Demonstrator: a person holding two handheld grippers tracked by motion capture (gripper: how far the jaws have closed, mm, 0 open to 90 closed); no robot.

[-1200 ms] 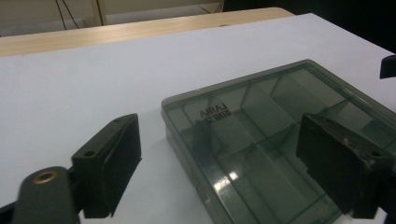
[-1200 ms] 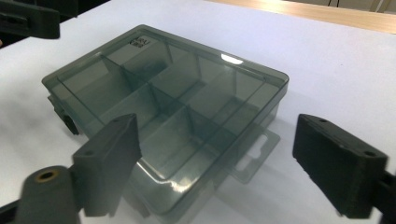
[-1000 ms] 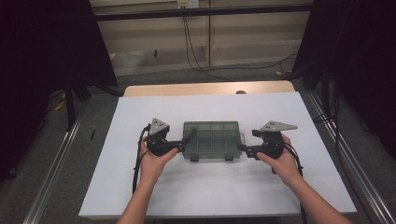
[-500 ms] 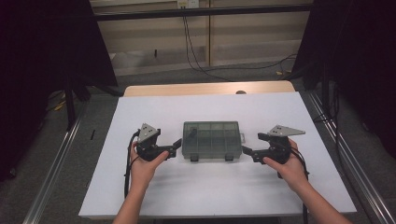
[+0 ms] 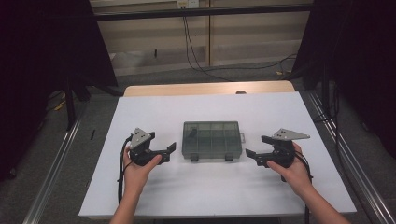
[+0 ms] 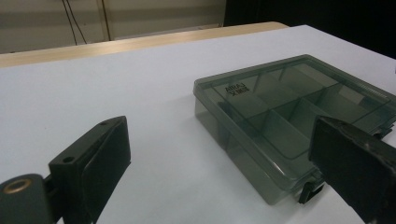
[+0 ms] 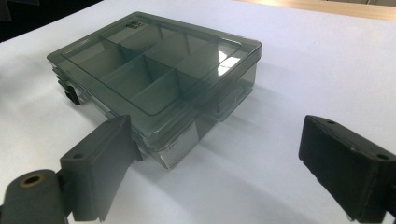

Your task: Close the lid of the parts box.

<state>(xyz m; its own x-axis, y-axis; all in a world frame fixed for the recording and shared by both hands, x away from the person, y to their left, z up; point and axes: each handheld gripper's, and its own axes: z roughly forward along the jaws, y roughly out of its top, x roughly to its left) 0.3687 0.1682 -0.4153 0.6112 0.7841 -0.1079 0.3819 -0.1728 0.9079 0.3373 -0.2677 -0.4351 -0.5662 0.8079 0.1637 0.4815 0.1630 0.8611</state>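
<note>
Both grippers backed off from the smoky grey translucent plastic compartment box (image 5: pixel 212 141) with its lid shut; a second ago pressed against its short ends, now clear on both sides. Left gripper (image 5: pixel 167 150) near the box's left end, jaws wide, nothing held. Right gripper (image 5: pixel 254 149) just off the right end, jaws wide too, empty. Box flat at mid-worktop (image 5: pixel 205 112), latches toward the near edge. Probably released after squaring or closing; placement looks finished, or a re-grip pending.

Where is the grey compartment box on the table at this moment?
In the high view, the compartment box lies closed near the middle of the white table, between the left gripper and the right gripper, touching neither.
</note>
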